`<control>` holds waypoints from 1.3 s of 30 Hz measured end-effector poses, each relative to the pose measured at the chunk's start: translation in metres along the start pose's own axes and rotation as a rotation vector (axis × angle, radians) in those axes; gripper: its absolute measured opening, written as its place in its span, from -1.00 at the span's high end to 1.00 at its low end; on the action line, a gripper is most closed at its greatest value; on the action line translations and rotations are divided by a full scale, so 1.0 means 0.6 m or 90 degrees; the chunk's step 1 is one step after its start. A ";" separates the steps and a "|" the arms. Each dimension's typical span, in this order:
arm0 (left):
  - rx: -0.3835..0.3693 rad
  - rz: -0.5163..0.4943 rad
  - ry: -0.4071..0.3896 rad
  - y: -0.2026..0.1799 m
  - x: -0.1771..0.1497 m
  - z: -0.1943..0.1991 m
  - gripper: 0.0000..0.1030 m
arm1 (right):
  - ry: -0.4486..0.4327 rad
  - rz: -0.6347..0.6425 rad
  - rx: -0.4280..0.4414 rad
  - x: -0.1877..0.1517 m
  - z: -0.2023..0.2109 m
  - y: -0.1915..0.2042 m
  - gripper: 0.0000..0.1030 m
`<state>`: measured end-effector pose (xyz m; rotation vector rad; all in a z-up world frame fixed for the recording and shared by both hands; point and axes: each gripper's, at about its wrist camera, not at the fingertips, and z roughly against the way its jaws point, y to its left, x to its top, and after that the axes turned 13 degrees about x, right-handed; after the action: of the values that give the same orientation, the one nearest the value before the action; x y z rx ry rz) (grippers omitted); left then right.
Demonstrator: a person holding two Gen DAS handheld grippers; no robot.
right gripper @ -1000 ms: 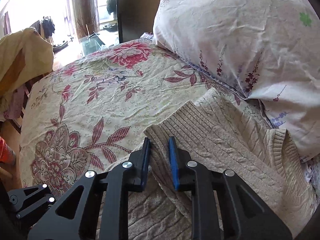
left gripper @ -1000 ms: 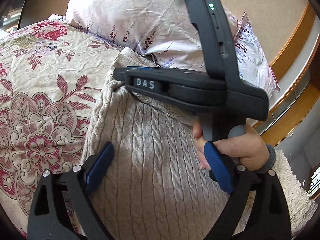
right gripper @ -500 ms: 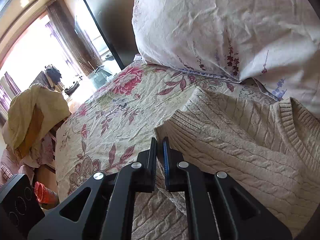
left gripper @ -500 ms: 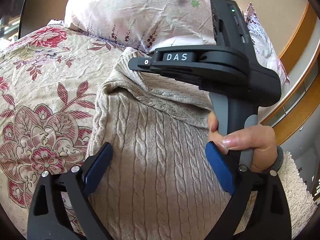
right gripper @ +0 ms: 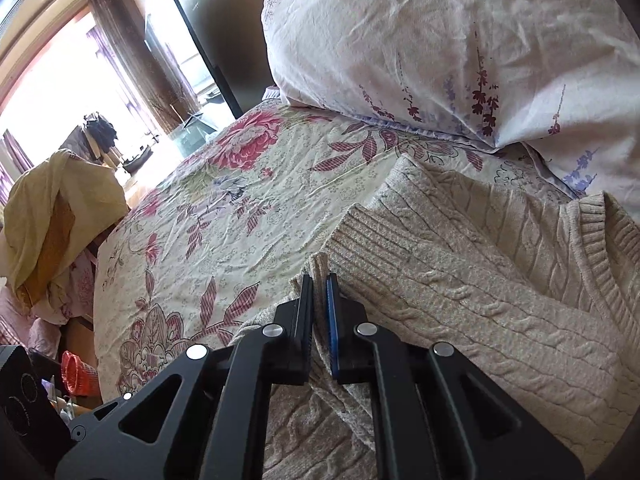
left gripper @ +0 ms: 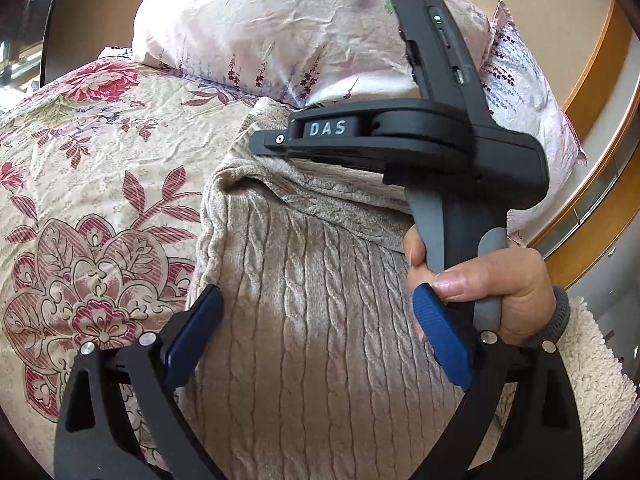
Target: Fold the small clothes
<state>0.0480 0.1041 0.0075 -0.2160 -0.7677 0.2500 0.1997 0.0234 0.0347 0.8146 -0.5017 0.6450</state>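
Right gripper point(right gripper: 320, 280) clamps the cable-knit sweater point(left gripper: 320, 320) sleeve cuff near the pillow point(right gripper: 440, 40), likely for folding inward. Left gripper point(left gripper: 316, 328) wide, empty, hovering over sweater body.

There is one beige knitted sweater point(left gripper: 332, 320), and it lies under both grippers. Two grippers are in view: the left gripper point(left gripper: 316, 344) with two blue pads, and the right gripper point(right gripper: 320, 312), also with two pads. One hand point(left gripper: 492, 292) is seen, ahead and to the right of the left gripper. Beyond the fingers of both grippers is one pale pillow point(right gripper: 460, 52) with printed flowers. One flowered bedsheet point(right gripper: 224, 208) spreads to the left of the right gripper. Far to the left of that gripper there is one yellow cloth point(right gripper: 52, 216) and one red basket point(right gripper: 78, 374).
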 end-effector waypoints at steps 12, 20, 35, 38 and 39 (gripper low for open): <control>-0.017 0.012 -0.009 0.007 -0.007 0.006 -0.87 | -0.407 -0.188 -0.083 -0.121 0.378 -0.110 0.89; -0.011 0.006 -0.011 0.002 -0.010 0.006 -0.89 | -0.375 -0.373 -0.206 -0.293 0.458 -0.210 0.88; -0.029 0.006 0.021 -0.002 0.013 -0.007 -0.90 | -0.359 -0.590 -0.011 -0.321 0.453 -0.309 -0.01; -0.025 -0.001 0.019 -0.007 0.011 -0.008 -0.90 | -0.315 -0.564 -0.044 -0.304 0.438 -0.322 0.50; -0.021 -0.006 0.018 -0.009 0.010 -0.009 -0.90 | -0.292 -0.550 -0.056 -0.297 0.429 -0.322 0.77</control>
<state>0.0567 0.1005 0.0095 -0.2459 -0.7452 0.2249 0.1670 -0.3385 -0.0223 0.9966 -0.5240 -0.3679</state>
